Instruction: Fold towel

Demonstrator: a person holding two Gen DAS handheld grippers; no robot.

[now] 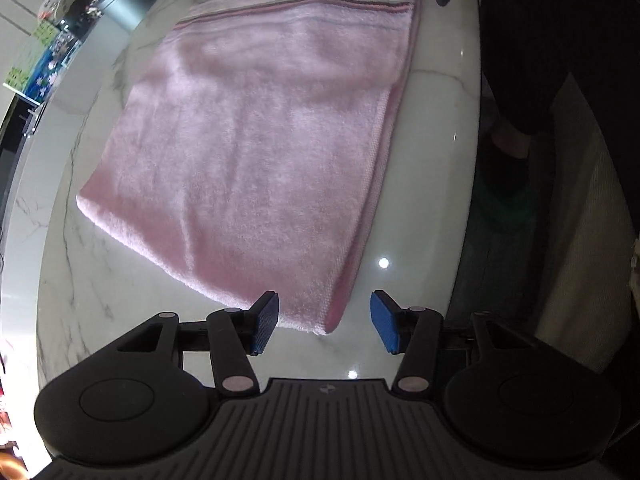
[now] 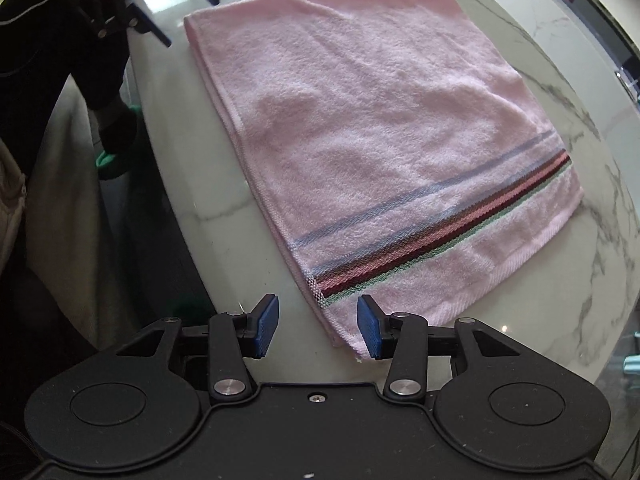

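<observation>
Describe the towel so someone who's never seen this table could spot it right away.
Start at the white marble table. Lying flat on it is the pink towel, already folded over. Only it has a band of blue, maroon, pink and green stripes near one end.

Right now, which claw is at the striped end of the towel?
The right claw: it straddles the towel corner beside the coloured stripe band. The left claw sits open at the plain pink corner, opposite end.
</observation>
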